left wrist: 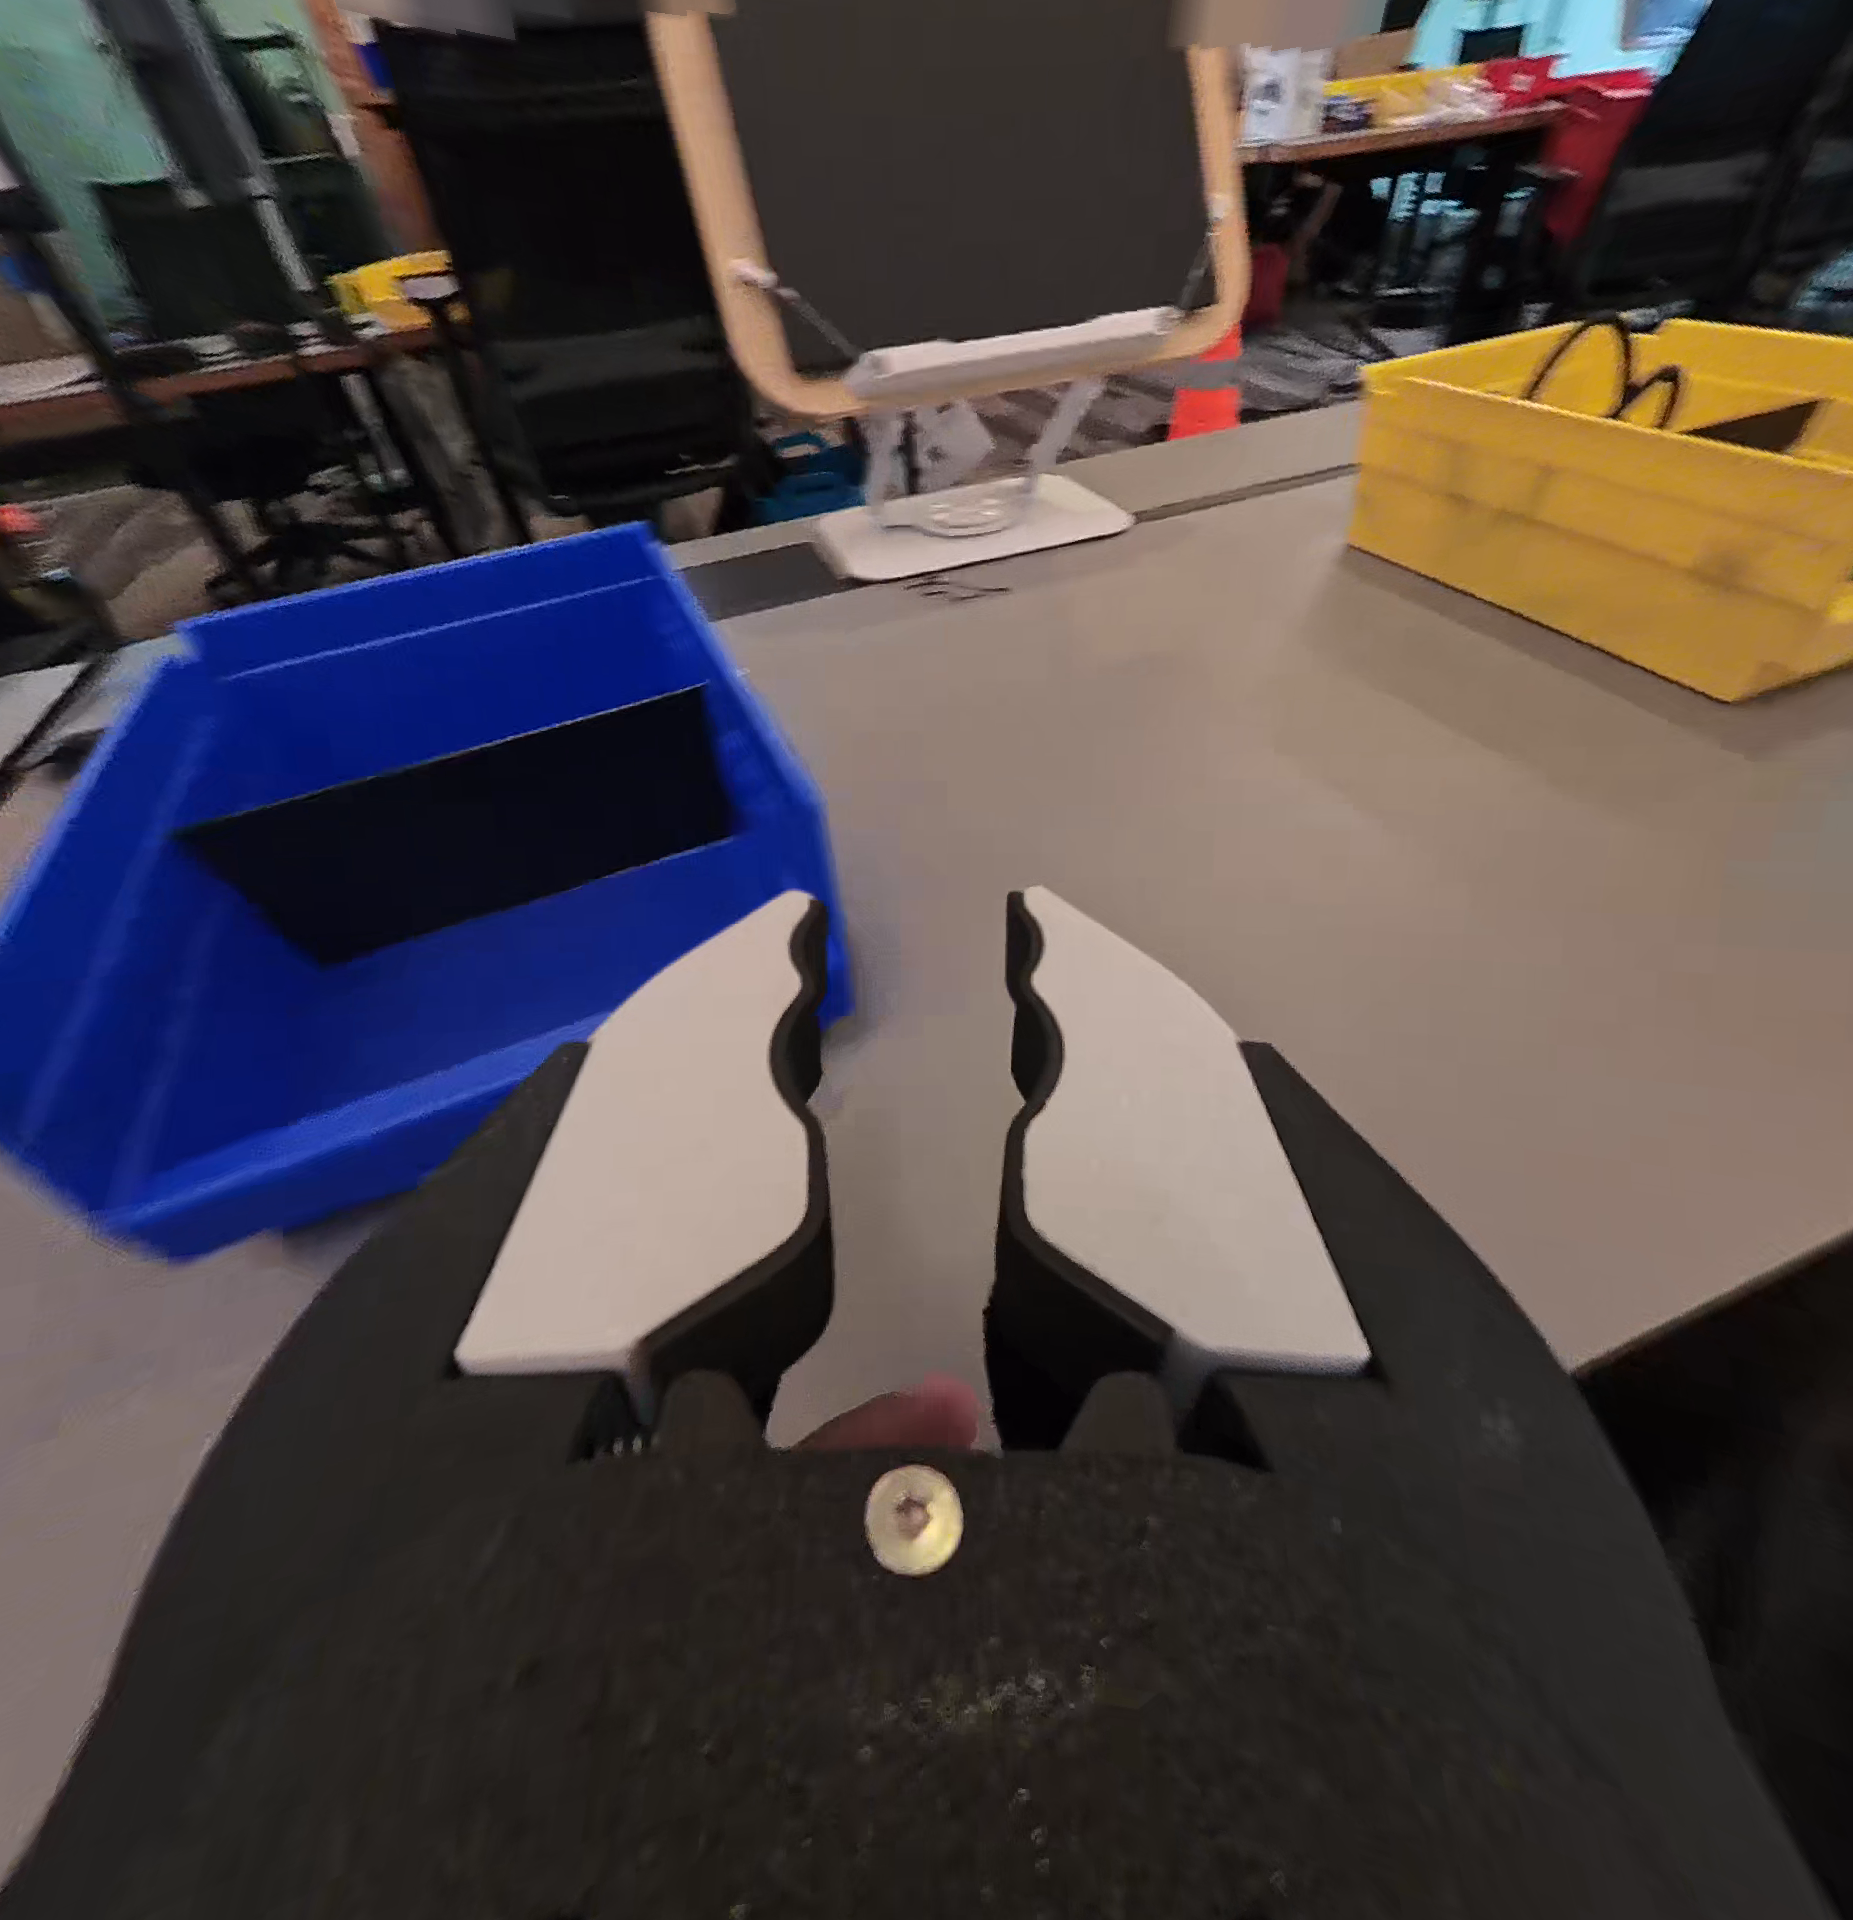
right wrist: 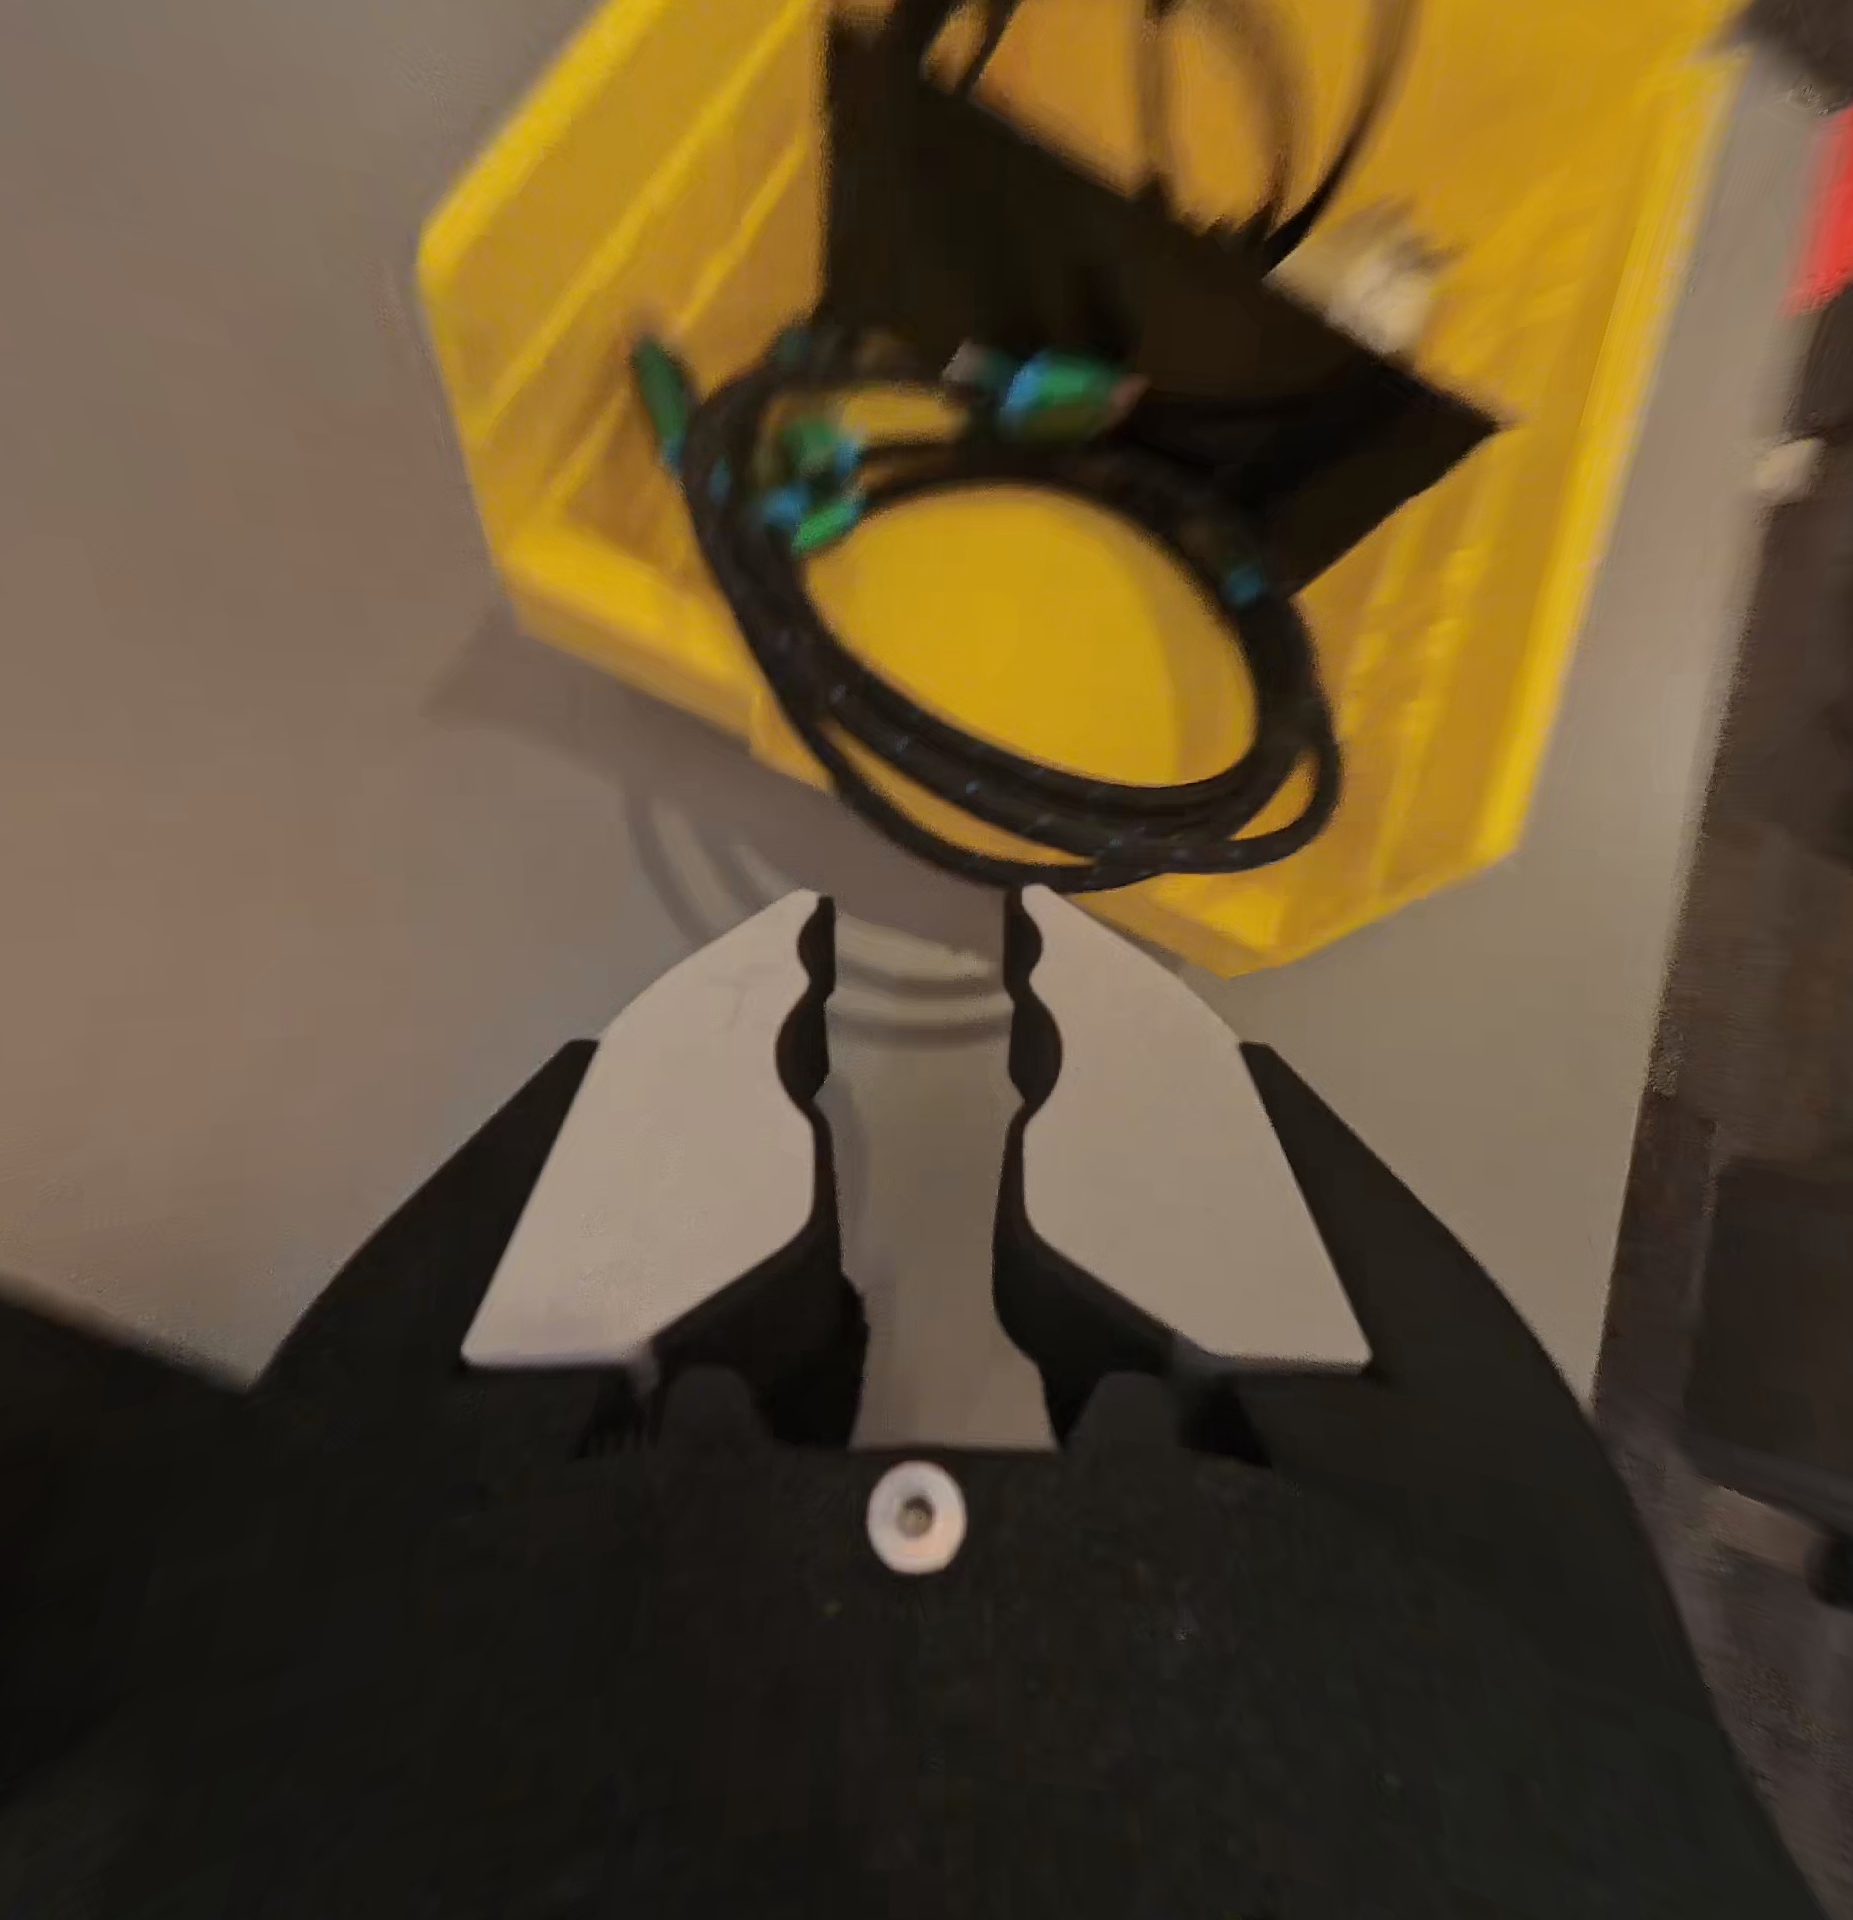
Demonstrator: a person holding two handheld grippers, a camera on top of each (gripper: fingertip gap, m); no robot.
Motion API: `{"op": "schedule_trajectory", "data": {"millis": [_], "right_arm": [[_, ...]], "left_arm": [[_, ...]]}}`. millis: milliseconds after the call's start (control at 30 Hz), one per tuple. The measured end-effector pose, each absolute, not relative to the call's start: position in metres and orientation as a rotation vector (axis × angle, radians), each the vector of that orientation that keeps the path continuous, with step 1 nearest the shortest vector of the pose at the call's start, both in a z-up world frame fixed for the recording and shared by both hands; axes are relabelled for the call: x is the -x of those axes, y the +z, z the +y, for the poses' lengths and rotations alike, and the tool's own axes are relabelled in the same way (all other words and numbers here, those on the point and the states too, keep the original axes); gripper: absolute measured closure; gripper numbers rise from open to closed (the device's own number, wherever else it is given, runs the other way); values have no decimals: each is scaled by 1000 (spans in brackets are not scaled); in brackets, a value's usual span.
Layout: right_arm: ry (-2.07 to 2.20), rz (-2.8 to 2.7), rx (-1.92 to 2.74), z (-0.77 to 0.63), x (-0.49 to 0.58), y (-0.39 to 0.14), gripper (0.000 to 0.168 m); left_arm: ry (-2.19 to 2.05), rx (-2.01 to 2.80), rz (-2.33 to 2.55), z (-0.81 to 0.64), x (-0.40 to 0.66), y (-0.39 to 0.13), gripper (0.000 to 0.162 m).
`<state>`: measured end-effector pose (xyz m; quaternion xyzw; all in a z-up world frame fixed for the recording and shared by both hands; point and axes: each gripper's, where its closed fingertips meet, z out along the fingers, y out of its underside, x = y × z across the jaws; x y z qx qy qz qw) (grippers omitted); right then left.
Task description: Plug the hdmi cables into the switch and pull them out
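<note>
Coiled black HDMI cables (right wrist: 1047, 769) with blue-green plugs (right wrist: 1057, 400) lie in a yellow bin (right wrist: 579, 312), one coil hanging over its near edge. My right gripper (right wrist: 917, 914) is open and empty, just short of that coil, above the grey table. The view is blurred. The same yellow bin (left wrist: 1587, 520) with black cable loops (left wrist: 1597, 364) shows at the far right in the left wrist view. My left gripper (left wrist: 917, 914) is open and empty above the table, next to a blue bin (left wrist: 278, 1039). I cannot make out the switch.
The blue bin holds a black divider (left wrist: 465, 821). A white stand with a beige frame (left wrist: 974, 520) sits at the table's far edge. The grey table (left wrist: 1317, 883) stretches between the two bins. Its right edge (right wrist: 1670, 831) drops to dark floor. My hands' fingertips stand some 55 centimetres from each other.
</note>
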<state>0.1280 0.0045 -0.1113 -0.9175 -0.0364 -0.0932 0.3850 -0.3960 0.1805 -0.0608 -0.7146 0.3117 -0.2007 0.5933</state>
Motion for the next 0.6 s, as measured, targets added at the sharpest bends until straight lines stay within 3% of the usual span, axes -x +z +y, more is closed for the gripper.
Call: {"op": "schedule_trajectory", "data": {"millis": [100, 233, 333, 600], "right_arm": [[-183, 197, 1968, -4, -120, -93, 134], [-271, 307, 1813, -32, -131, -81, 126], [-235, 363, 1638, -41, -131, -54, 131], [-287, 272, 1650, -30, -121, -51, 130]], "left_arm": [[-458, 1711, 622, 187, 428, -68, 127], [-596, 1750, 468, 193, 445, -66, 127], [-540, 1762, 442, 200, 453, -69, 127], [-439, 1770, 543, 202, 443, -74, 127]]}}
